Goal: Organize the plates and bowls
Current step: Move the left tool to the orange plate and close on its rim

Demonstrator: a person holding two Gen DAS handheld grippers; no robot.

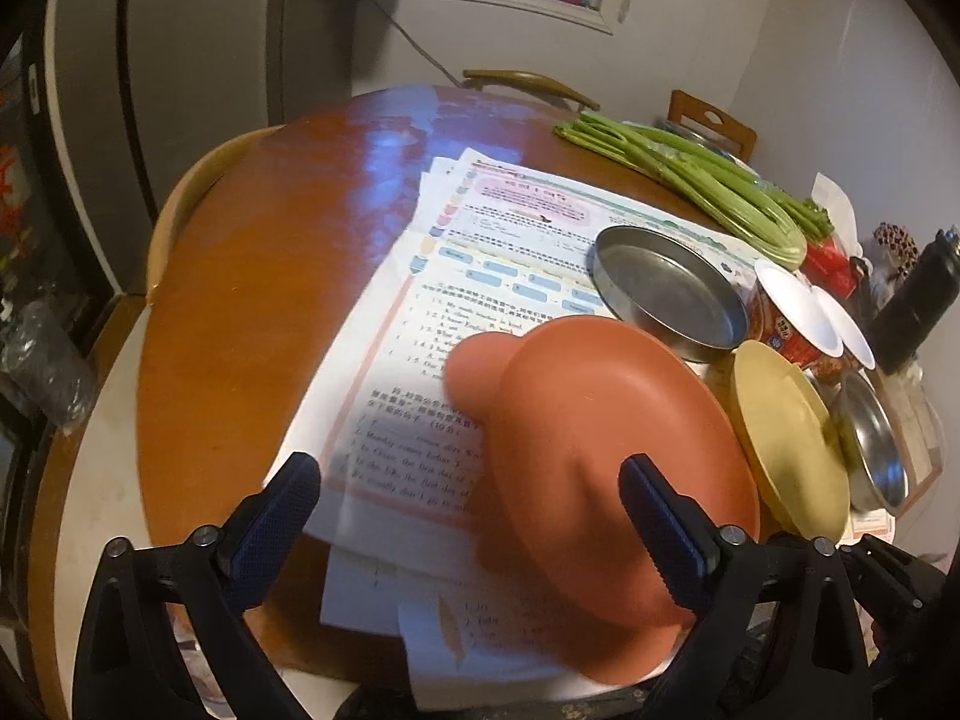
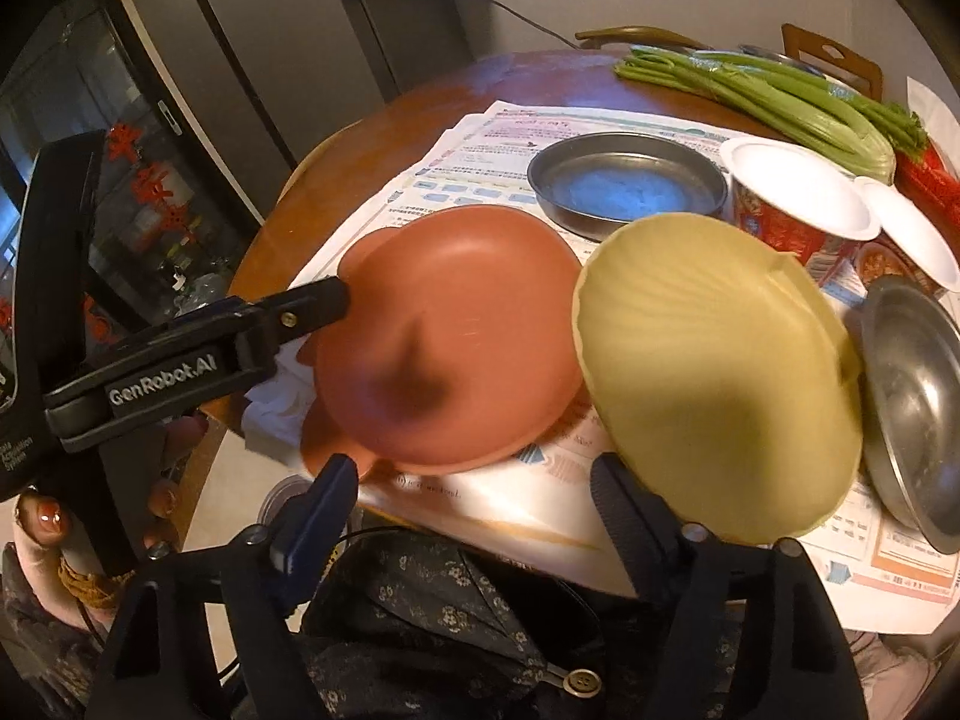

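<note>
An orange bear-shaped plate (image 1: 606, 438) (image 2: 456, 336) lies on the papers near the table's front edge, ears toward the left. My left gripper (image 1: 474, 516) is open wide around its left part. One of its fingers (image 2: 327, 300) rests at the plate's far ear, and the other finger (image 1: 660, 534) is over the plate's bowl. A pale yellow plate (image 2: 714, 378) (image 1: 786, 438) stands tilted, its left rim over the orange one. My right gripper (image 2: 480, 480) is open below both plates. Its right finger (image 2: 624, 510) is beside the yellow plate's lower rim, with only paper between the pads.
A steel pan (image 2: 627, 186) sits behind the plates, a steel bowl (image 2: 912, 408) at the right. Two instant noodle cups (image 2: 792, 204), celery (image 2: 780, 90) and a black bottle (image 1: 918, 300) crowd the far right. Printed papers (image 1: 480, 252) cover the round wooden table (image 1: 270, 252). A fridge stands to the left.
</note>
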